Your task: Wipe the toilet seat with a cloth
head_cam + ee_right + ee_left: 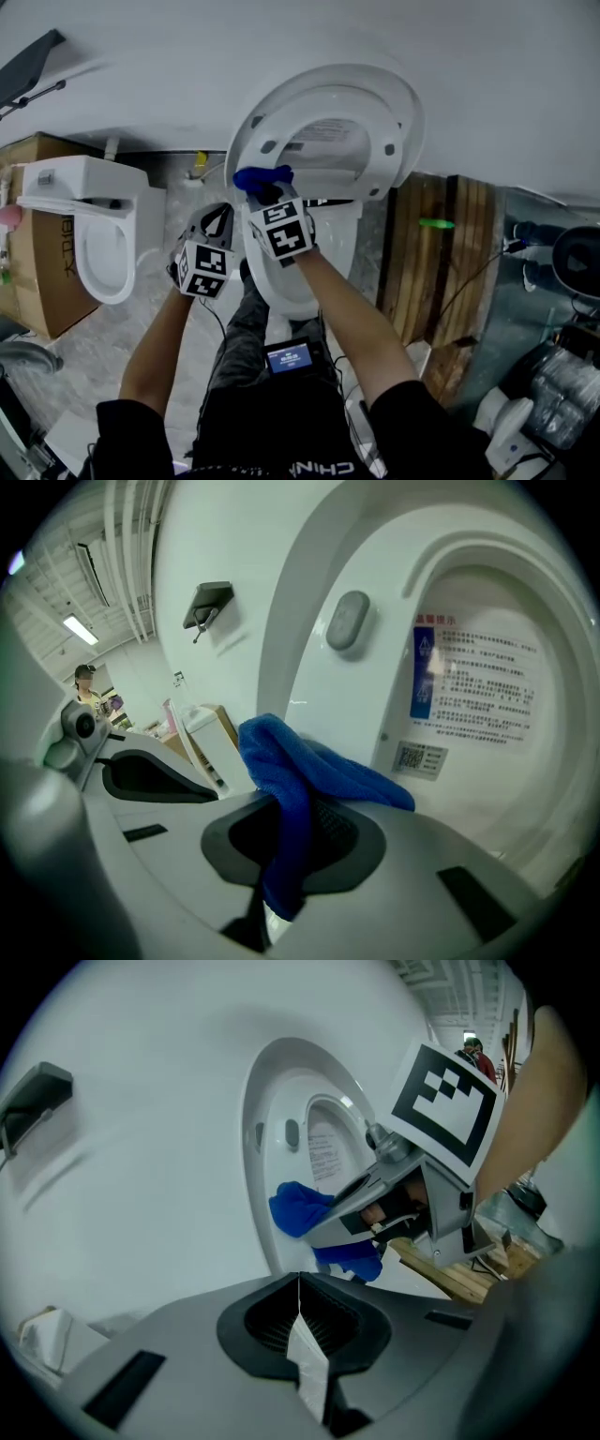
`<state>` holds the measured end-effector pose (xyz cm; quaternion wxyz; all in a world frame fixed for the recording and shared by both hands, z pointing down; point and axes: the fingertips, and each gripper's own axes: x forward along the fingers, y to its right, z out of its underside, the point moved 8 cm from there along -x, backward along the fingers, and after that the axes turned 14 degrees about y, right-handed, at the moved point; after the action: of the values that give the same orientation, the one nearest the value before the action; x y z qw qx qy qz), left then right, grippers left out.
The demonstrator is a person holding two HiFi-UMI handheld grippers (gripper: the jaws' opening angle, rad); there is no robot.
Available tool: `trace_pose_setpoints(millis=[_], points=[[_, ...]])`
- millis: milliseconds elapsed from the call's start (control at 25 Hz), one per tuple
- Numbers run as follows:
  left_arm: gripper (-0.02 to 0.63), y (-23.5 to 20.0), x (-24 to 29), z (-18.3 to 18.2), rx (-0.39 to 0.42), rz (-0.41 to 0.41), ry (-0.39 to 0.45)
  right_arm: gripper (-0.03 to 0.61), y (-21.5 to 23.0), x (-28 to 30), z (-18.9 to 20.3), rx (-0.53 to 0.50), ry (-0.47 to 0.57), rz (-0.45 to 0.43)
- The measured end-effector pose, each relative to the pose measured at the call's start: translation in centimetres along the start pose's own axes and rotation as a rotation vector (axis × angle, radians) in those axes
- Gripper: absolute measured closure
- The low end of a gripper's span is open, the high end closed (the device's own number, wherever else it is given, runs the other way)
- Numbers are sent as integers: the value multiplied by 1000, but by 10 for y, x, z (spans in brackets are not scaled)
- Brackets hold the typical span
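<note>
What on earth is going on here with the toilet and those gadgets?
A person stands over a toilet with a grasping tool in each hand. The right tool is clamped on a blue cloth, held up by the raised seat; whether the cloth touches it is unclear. The left tool is shut and empty, just beside it.

Lid, inner face: sticker with blue strip, red heading, QR code; print too small to read. Shirt below lid: "CHIN", cut off.
</note>
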<state>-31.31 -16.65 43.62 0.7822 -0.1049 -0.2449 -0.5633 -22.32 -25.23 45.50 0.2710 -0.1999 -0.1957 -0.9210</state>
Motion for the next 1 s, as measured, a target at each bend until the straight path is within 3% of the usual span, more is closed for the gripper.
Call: trace_pose_setpoints(millis=[120,400,720,1000], points=[[600,6,5,20,-33,1,-12,526,-5,6,16,13,-16,-11],[600,21,8,55,-106,0,-44,526,-7,4,28,17,93,-15],[600,22,39,89,-137,-51,25,525,-8,3,48,-32,221,-92],[600,34,71,124,-138,-42,77,526,-3,10,91,-99,249,-175]])
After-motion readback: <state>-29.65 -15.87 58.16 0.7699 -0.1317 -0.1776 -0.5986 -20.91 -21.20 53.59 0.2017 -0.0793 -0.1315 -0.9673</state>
